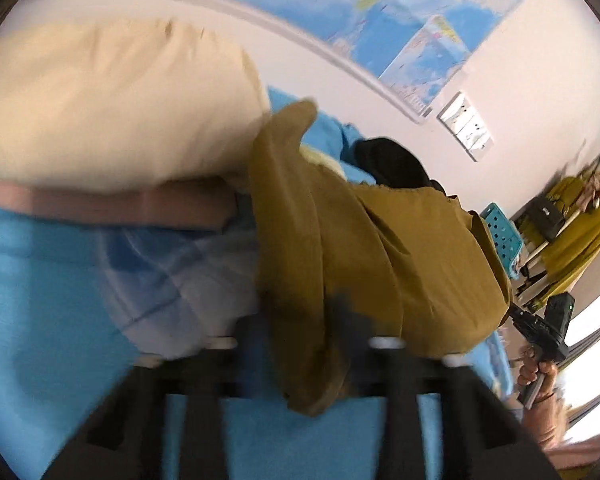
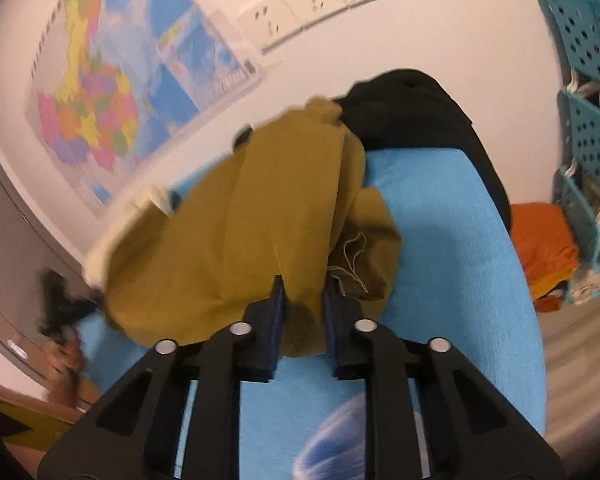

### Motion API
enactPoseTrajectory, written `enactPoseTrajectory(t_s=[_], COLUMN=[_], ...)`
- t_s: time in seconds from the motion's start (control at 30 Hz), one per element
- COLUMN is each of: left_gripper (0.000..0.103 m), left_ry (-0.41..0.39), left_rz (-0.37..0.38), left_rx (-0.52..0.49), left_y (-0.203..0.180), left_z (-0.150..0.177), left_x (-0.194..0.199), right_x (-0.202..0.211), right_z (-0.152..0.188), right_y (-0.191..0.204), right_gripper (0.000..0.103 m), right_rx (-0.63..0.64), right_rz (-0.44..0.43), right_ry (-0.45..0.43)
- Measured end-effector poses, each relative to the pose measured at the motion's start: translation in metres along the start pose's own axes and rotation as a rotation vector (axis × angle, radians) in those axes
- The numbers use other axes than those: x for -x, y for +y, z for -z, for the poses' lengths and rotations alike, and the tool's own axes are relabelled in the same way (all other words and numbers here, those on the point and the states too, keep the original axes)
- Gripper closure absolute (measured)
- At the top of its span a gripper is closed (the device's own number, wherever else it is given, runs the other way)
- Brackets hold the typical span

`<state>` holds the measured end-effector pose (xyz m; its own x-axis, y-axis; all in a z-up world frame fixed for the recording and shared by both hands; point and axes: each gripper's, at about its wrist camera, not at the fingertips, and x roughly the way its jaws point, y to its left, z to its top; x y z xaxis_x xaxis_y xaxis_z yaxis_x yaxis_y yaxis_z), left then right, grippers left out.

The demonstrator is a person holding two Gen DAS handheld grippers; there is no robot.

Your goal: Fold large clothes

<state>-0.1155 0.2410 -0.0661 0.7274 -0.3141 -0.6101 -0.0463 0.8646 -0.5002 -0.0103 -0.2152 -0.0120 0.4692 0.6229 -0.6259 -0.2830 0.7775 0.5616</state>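
Note:
An olive-brown garment [image 1: 364,248] hangs stretched above the blue bed sheet [image 1: 36,320]. My left gripper [image 1: 300,332] is shut on one bunched end of it; the fingers are blurred. In the right wrist view the same garment [image 2: 240,232] is bunched between my right gripper [image 2: 302,304], whose blue-padded fingers [image 2: 277,320] are shut on a fold of it. The right gripper also shows in the left wrist view [image 1: 540,328] at the garment's far end.
A cream pillow [image 1: 108,108] lies at the bed's head. A black garment [image 2: 420,116] lies by the wall. Blue perforated crates [image 2: 588,92] and orange cloth [image 2: 544,240] stand to the right. A map [image 2: 100,92] and sockets [image 2: 312,4] are on the wall.

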Motion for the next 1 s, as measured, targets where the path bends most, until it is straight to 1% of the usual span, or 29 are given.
enactPoseTrajectory(t_s=[0.03,0.1,0.13,0.2,0.23,0.27,0.3,0.33,0.37,0.4,0.43,0.47,0.5,0.53,0.57,0.63,0.67,0.7,0.73,0.77,0.8,0.83,0.9,0.93,1.0], left_gripper=[0.092,0.095,0.095,0.094,0.084,0.058,0.048,0.047,0.048,0.049,0.049,0.049,0.048,0.045,0.045,0.045,0.049,0.054,0.065,0.075,0.078,0.08,0.08,0.08,0.08], left_ry=[-0.003,-0.027,-0.033,-0.037,-0.04,-0.046,-0.054,-0.055,-0.049,-0.041,-0.034,-0.023,-0.011,-0.004,0.0,0.001,0.001,0.006,0.013,0.014,0.006,0.0,-0.013,-0.018,-0.025], left_rz=[-0.016,0.001,-0.001,-0.009,-0.032,-0.054,-0.079,-0.082,-0.077,-0.079,-0.084,-0.082,-0.074,-0.063,-0.054,-0.05,-0.048,-0.038,-0.028,-0.026,-0.032,-0.052,-0.123,-0.143,-0.173], left_rx=[0.011,0.03,0.035,0.047,0.045,0.042,0.026,0.007,-0.006,-0.015,-0.011,0.001,0.019,0.037,0.051,0.048,0.043,0.036,0.032,0.03,0.009,-0.01,-0.062,-0.078,-0.104], left_y=[0.001,0.007,0.009,0.012,0.012,0.012,0.011,0.01,0.009,0.007,0.008,0.01,0.013,0.016,0.018,0.019,0.018,0.016,0.014,0.011,0.005,0.001,-0.011,-0.015,-0.02], left_z=[0.0,0.001,0.002,0.004,0.004,0.004,0.003,0.004,0.004,0.005,0.005,0.006,0.007,0.008,0.008,0.009,0.008,0.007,0.007,0.007,0.007,0.008,0.01,0.011,0.013], left_x=[-0.001,0.003,0.006,0.01,0.012,0.014,0.015,0.016,0.015,0.013,0.01,0.007,0.004,0.001,-0.001,-0.002,-0.002,-0.003,-0.004,-0.004,-0.003,-0.002,0.0,0.001,0.001], right_x=[0.003,-0.003,-0.009,-0.012,-0.009,-0.008,-0.005,-0.001,0.001,0.003,0.003,0.003,0.003,0.003,0.001,-0.005,-0.009,-0.013,-0.017,-0.02,-0.021,-0.022,-0.026,-0.027,-0.027], right_z=[-0.002,0.001,0.005,0.009,0.008,0.008,0.008,0.009,0.011,0.015,0.018,0.023,0.028,0.031,0.034,0.034,0.032,0.03,0.027,0.024,0.022,0.021,0.021,0.022,0.023], right_y=[-0.002,-0.012,-0.014,-0.013,-0.018,-0.022,-0.024,-0.026,-0.029,-0.031,-0.033,-0.035,-0.036,-0.035,-0.033,-0.025,-0.021,-0.019,-0.017,-0.016,-0.016,-0.015,-0.019,-0.024,-0.026], right_gripper=[0.1,0.1,0.1,0.099,0.095,0.091,0.081,0.069,0.062,0.049,0.045,0.044,0.04,0.039,0.039,0.04,0.041,0.049,0.07,0.074,0.079,0.082,0.083,0.083,0.081], right_rx=[-0.001,-0.044,-0.042,-0.043,-0.08,-0.106,-0.124,-0.136,-0.15,-0.175,-0.197,-0.229,-0.249,-0.259,-0.254,-0.22,-0.206,-0.197,-0.186,-0.176,-0.166,-0.157,-0.171,-0.21,-0.219], right_rz=[0.016,0.02,0.041,0.056,0.032,0.016,0.021,0.053,0.071,0.07,0.048,0.01,-0.009,-0.02,-0.03,-0.016,-0.021,-0.022,-0.02,-0.023,-0.011,0.0,-0.006,-0.023,-0.019], right_ry=[-0.02,0.004,0.025,0.029,0.03,0.028,0.018,0.009,0.013,0.02,0.025,0.033,0.038,0.04,0.045,0.048,0.051,0.05,0.05,0.051,0.039,0.032,0.035,0.042,0.047])
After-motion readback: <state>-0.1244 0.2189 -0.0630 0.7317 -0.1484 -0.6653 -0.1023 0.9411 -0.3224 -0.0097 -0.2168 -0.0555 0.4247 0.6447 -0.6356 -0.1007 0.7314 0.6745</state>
